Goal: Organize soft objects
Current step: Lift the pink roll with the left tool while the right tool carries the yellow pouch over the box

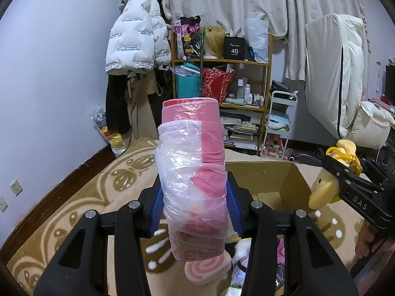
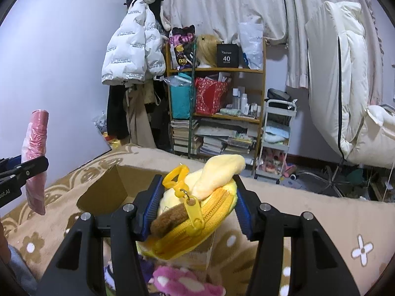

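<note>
My left gripper [image 1: 195,197] is shut on a pink roll wrapped in clear plastic [image 1: 192,162], held upright above the bed; the roll [image 2: 35,153] also shows at the left of the right wrist view. In my right gripper [image 2: 195,207], shut, sits a yellow plush zip pouch [image 2: 197,212] with a yellow clip and a brown patch. That pouch [image 1: 323,187] appears at the right of the left wrist view. An open cardboard box [image 1: 274,175] stands on the bed just beyond both grippers. Below lie a pink swirl plush [image 1: 207,268] and a pink spotted plush [image 2: 182,281].
A beige patterned blanket [image 1: 98,187] covers the bed. Behind stand a wooden shelf [image 1: 222,61] packed with bags, bottles and books, a white puffer jacket [image 1: 135,32] on a rack, a small white cart [image 1: 279,123], curtains and a folded white duvet [image 1: 333,74].
</note>
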Available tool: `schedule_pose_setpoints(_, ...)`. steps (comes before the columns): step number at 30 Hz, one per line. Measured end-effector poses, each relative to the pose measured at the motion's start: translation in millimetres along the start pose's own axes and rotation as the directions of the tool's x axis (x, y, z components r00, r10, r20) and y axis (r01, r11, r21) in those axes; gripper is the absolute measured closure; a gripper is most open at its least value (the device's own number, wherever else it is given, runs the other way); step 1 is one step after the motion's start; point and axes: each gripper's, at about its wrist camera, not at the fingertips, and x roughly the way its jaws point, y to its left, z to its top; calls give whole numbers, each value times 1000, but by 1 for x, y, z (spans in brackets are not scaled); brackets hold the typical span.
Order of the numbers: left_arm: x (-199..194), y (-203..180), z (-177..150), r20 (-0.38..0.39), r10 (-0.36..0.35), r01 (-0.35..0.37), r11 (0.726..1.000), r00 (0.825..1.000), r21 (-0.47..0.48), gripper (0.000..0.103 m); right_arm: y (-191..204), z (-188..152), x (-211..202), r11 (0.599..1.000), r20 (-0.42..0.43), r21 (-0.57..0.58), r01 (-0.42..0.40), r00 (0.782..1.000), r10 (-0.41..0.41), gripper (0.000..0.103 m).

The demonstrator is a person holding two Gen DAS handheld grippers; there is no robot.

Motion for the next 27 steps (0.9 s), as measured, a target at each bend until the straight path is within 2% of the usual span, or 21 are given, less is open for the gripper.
schedule_pose_setpoints(14, 36, -17, -8, -47, -55, 56, 998, 997, 29, 59, 3, 9, 34, 1000, 34, -20, 4, 999, -3, 45)
schedule_pose_setpoints(27, 73, -24, -13, -125, -66, 69, 997, 990, 26, 59, -3, 1, 60, 997, -30, 24, -67, 997, 68, 45)
